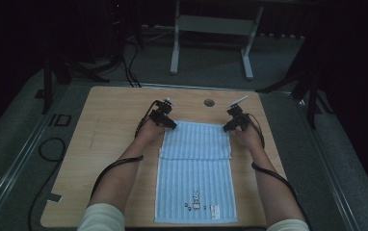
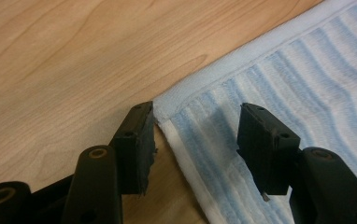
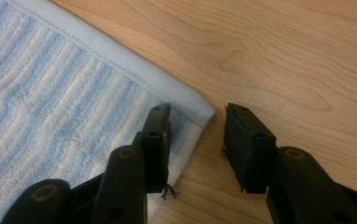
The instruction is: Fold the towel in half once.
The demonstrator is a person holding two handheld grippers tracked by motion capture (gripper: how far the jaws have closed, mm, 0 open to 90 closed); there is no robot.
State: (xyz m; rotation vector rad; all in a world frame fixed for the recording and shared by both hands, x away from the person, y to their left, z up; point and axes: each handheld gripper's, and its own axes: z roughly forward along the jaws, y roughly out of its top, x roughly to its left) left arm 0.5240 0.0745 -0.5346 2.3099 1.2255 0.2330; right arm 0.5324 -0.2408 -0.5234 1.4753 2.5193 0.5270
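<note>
A light-blue striped towel lies lengthwise on the wooden table, its far part folded back over itself. My left gripper is at the fold's far left corner. In the left gripper view the gripper stands open, with the towel corner and white hem between the jaws, untouched by the pads. My right gripper is at the far right corner. In the right gripper view the gripper is open too: one jaw over the towel, the other over bare wood, the corner between them.
A small round hole sits in the table just beyond the towel. A white desk frame stands on the dark floor behind the table. Cables loop on the floor at the left. Bare wood flanks the towel on both sides.
</note>
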